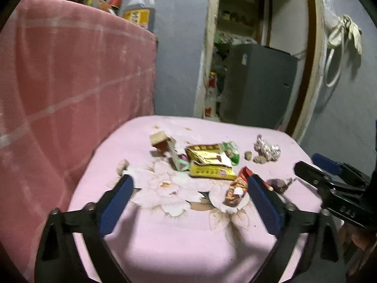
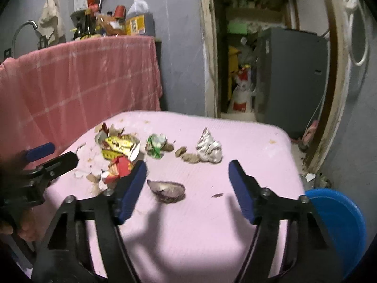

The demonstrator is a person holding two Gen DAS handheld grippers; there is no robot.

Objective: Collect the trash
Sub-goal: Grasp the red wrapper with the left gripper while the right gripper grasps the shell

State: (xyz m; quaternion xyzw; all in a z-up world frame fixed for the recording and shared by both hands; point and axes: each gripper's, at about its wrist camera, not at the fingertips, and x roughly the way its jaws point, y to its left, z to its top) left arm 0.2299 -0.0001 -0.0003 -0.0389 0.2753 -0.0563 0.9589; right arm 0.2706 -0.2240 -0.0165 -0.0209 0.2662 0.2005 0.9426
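Trash lies scattered on a pink flowered table (image 1: 165, 240): yellow packets (image 1: 209, 162), a red wrapper (image 1: 238, 186), a green wrapper (image 1: 232, 152), a crumpled white paper (image 1: 267, 151) and a purple peel (image 1: 279, 185). My left gripper (image 1: 190, 186) is open and empty above the table, its right finger beside the red wrapper. My right gripper (image 2: 187, 172) is open and empty, with the purple peel (image 2: 167, 189) lying between its fingers just ahead. The right view also shows the yellow packets (image 2: 120, 147), the red wrapper (image 2: 119, 168) and the crumpled paper (image 2: 209, 149).
A pink checked cloth (image 1: 70, 82) hangs at the left with bottles (image 1: 139, 9) on top. A blue bin (image 2: 337, 226) stands beside the table's right edge (image 2: 292, 165). A doorway with a grey cabinet (image 1: 256, 85) is behind the table.
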